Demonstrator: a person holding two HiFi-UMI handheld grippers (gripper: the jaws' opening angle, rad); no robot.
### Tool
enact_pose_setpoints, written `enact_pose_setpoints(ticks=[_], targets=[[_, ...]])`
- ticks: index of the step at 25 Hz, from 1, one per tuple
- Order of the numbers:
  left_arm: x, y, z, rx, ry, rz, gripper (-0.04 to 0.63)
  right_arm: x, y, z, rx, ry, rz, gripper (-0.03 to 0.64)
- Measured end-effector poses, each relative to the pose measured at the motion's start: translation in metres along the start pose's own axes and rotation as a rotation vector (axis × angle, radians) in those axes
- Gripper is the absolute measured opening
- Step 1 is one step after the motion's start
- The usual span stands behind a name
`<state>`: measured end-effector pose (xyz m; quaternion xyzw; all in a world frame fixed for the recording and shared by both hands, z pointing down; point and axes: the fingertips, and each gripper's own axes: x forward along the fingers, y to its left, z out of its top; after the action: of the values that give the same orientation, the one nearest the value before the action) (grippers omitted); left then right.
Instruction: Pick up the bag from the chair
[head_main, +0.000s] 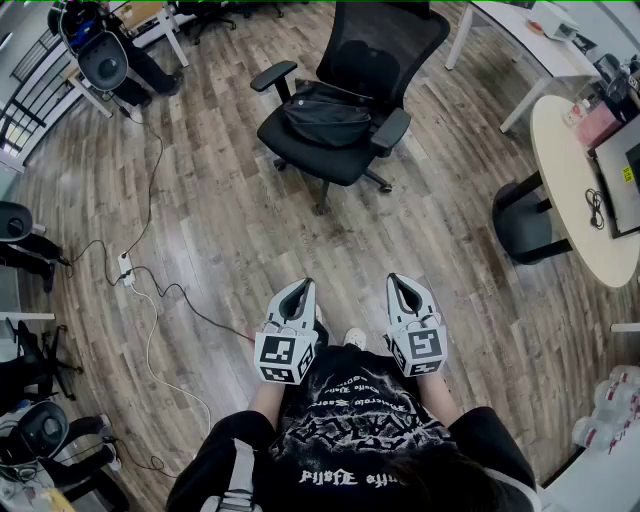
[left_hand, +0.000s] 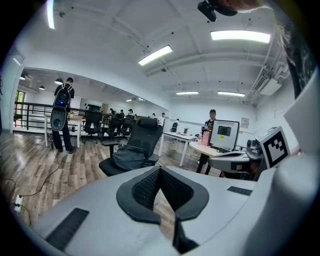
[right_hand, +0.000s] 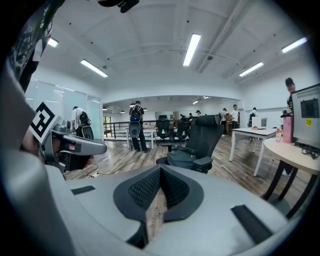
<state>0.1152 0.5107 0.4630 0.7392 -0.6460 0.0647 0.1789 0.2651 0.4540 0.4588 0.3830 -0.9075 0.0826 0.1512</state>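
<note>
Head view: the bag (head_main: 325, 118) lies on the seat of the chair (head_main: 388, 35), well apart from the left tongs (head_main: 305, 286) and the right tongs (head_main: 397, 280).

Left gripper view: the left tongs are closed tip to tip and hold nothing.

Right gripper view: the right tongs are also closed and empty.

I think closed tongs would only push the bag. The chair seems to be on wheels, so it may roll away.
</note>
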Motion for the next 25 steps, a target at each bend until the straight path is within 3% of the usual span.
enact_pose_setpoints(ticks=[20,23,25], targets=[[-0.006,-0.0008,-0.0038,-0.005,-0.001,0.013,0.003,-0.0053,-0.0028,0.0047,0.071,-0.05,0.008,0.006],[-0.0044,0.0019,-0.0013,-0.013,-0.009,0.025,0.009,-0.0033,-0.0016,0.0045,0.081,-0.044,0.029,0.132],[-0.0016,0.0026,-0.0032,-0.035,0.003,0.01,0.123,-0.0015,-0.0011,0.0048,0.085,-0.047,0.036,0.133]])
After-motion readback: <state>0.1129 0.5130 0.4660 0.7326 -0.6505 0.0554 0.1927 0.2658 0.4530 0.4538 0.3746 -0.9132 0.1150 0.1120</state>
